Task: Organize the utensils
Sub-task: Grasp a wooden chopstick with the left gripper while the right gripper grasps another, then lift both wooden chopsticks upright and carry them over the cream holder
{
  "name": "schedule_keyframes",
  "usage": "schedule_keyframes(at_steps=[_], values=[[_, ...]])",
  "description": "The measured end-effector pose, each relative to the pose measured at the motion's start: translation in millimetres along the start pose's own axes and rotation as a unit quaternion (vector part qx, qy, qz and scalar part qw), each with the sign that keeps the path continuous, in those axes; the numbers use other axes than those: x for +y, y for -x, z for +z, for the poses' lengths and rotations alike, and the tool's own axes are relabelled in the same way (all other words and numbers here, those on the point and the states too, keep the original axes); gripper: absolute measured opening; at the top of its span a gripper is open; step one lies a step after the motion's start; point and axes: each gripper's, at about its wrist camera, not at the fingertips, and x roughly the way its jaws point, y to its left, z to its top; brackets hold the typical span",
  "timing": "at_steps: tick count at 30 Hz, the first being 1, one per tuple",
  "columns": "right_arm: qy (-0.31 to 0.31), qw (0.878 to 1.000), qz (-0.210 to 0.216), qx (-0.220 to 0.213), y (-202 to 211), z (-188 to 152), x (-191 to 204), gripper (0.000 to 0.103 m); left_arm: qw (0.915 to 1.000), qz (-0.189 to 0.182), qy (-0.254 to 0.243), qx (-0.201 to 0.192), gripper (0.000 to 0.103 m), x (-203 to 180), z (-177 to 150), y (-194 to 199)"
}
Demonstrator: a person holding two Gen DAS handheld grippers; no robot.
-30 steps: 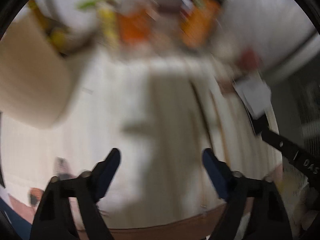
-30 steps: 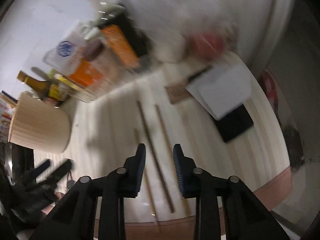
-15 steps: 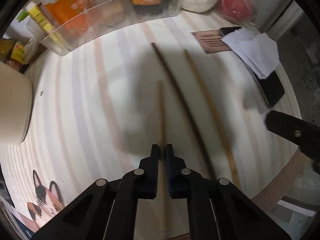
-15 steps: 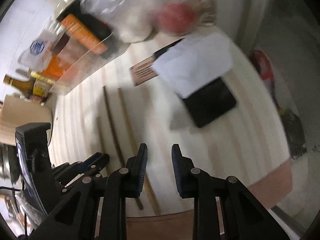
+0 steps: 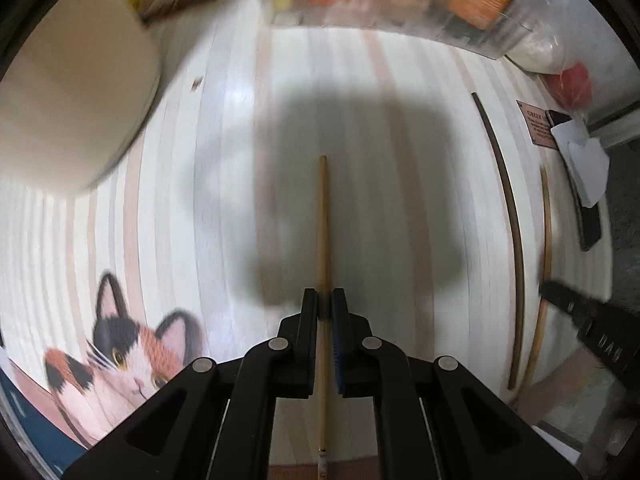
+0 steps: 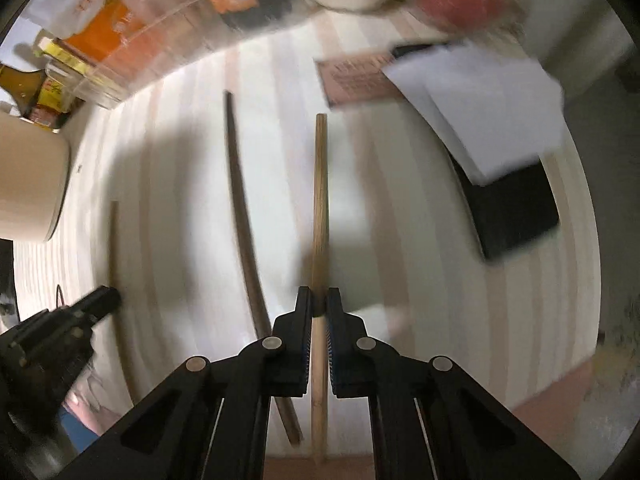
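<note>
- The scene is a striped table (image 5: 400, 92) of pale wood; a printed cat (image 5: 120, 360) is on the surface at its near left corner.
- At the far edge stands a clear bin (image 6: 168, 52) with orange packets inside, and a bottle (image 6: 16, 80) is at the far left of it in the right wrist view.
- A wide beige pot (image 5: 76, 92) stands at the left — its inside is not visible.
- At the right lie a brown card (image 6: 356, 78), white papers (image 6: 492, 100) and a black slab (image 6: 516, 212) partly under the papers; a red thing in a bag (image 5: 572, 84) is behind them, blurred.
- Three sticks lie almost parallel on the table, apart from each other.
- The left gripper (image 5: 324, 312) has its jaws closed on the short stick (image 5: 323, 216), holding it near the near end; the stick points straight away, and I cannot tell if it is lifted.
- The dark stick (image 6: 240, 208) lies free between the other two, curved by the lens.
- The right gripper (image 6: 318, 308) is clenched on the light stick (image 6: 319, 184), which is the rightmost one — its far tip is just beside the brown card.
- Each gripper shows at the edge of the other's view, well apart.
</note>
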Motion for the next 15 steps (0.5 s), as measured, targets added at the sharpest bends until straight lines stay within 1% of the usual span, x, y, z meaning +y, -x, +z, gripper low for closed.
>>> schedule_keyframes(at_steps=[2,4,7,8,11,13,14,15], values=[[-0.007,1.0,-0.001,0.023,-1,-11,-6,0.007,0.9994,-0.028,0.003,0.021,0.004,11,-3,0],[-0.005,0.999,-0.008,0.045,-2,-18,-9,0.007,0.9988,-0.036,-0.015,0.029,0.006,14,-5,0],[-0.008,0.998,-0.011,0.068,-5,-15,-9,0.007,0.9979,-0.028,-0.045,0.036,0.006,9,-4,-1],[-0.01,0.997,-0.014,0.076,-7,-12,-8,0.008,0.9976,-0.023,-0.053,0.037,0.006,-6,-2,-6],[-0.002,0.995,-0.03,0.093,-10,-4,0,0.008,0.9973,-0.012,-0.064,0.034,0.006,-16,-2,-7],[-0.002,0.995,-0.033,0.097,-12,-1,2,0.008,0.9972,-0.009,-0.067,0.032,0.006,-20,-5,-9],[-0.002,0.995,-0.034,0.099,-13,0,3,0.008,0.9972,-0.007,-0.068,0.031,0.006,-33,5,-14],[-0.003,0.994,-0.033,0.1,-13,2,4,0.008,0.9972,-0.007,-0.068,0.031,0.006,-40,7,-16]])
